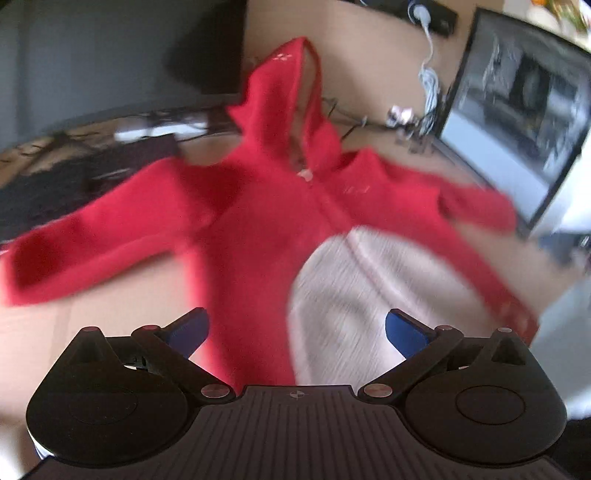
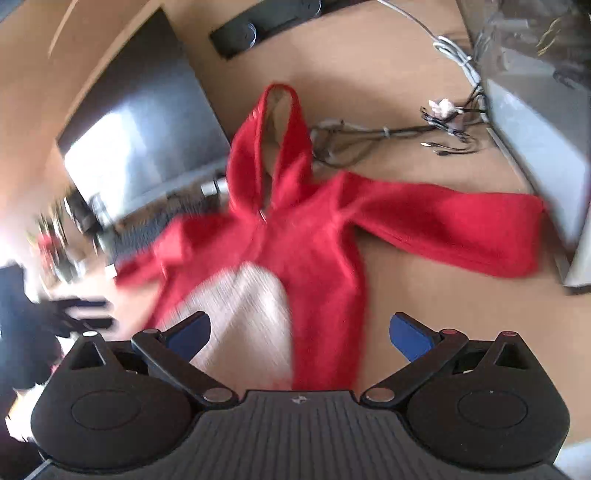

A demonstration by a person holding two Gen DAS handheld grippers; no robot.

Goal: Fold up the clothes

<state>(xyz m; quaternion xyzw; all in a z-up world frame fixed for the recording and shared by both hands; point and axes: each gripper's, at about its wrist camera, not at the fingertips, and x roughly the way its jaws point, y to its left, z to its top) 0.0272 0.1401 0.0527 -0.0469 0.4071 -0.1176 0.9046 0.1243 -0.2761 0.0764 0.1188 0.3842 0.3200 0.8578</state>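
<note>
A red hooded garment (image 1: pixel 258 221) with a white belly patch (image 1: pixel 354 295) lies spread flat on the tan table, hood pointing away and both sleeves stretched out sideways. The right wrist view shows the same red garment (image 2: pixel 310 236) and its white patch (image 2: pixel 243 314). My left gripper (image 1: pixel 297 328) hovers open above the garment's lower body, blue fingertips wide apart with nothing between them. Over the lower hem my right gripper (image 2: pixel 300 332) is open too and holds nothing. Both views are motion-blurred.
A dark monitor (image 1: pixel 517 110) stands at the right beside one sleeve, and another screen (image 2: pixel 147 122) lies at the left. A bundle of cables (image 2: pixel 388 136) runs behind the hood. A black power strip (image 2: pixel 266 22) sits at the back. Dark clutter (image 1: pixel 55 184) fills the left.
</note>
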